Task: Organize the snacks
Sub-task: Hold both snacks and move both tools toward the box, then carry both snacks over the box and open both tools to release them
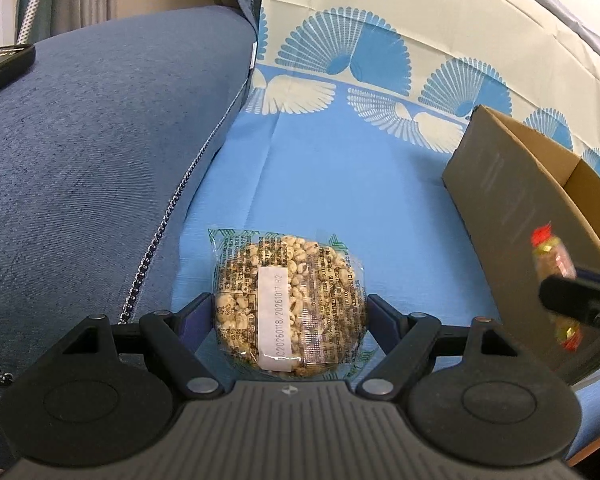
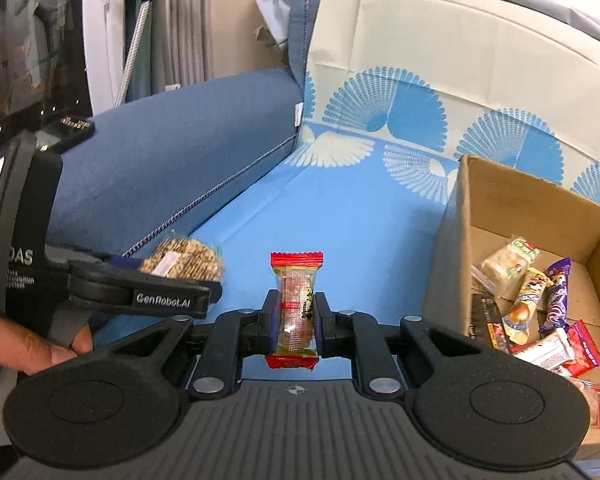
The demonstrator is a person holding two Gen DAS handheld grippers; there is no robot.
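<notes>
A round puffed-grain cake in a clear wrapper lies on the blue cloth. My left gripper stands wide, and its pads touch the cake's two sides. From the right wrist view the same cake shows behind the left gripper's finger. My right gripper is shut on a small clear snack bar with red ends, held above the cloth. That bar appears blurred in the left wrist view, in front of the cardboard box.
The open cardboard box at the right holds several wrapped snacks. A blue sofa cushion with a metal chain along its edge rises at the left, with a dark phone on it. A hand grips the left handle.
</notes>
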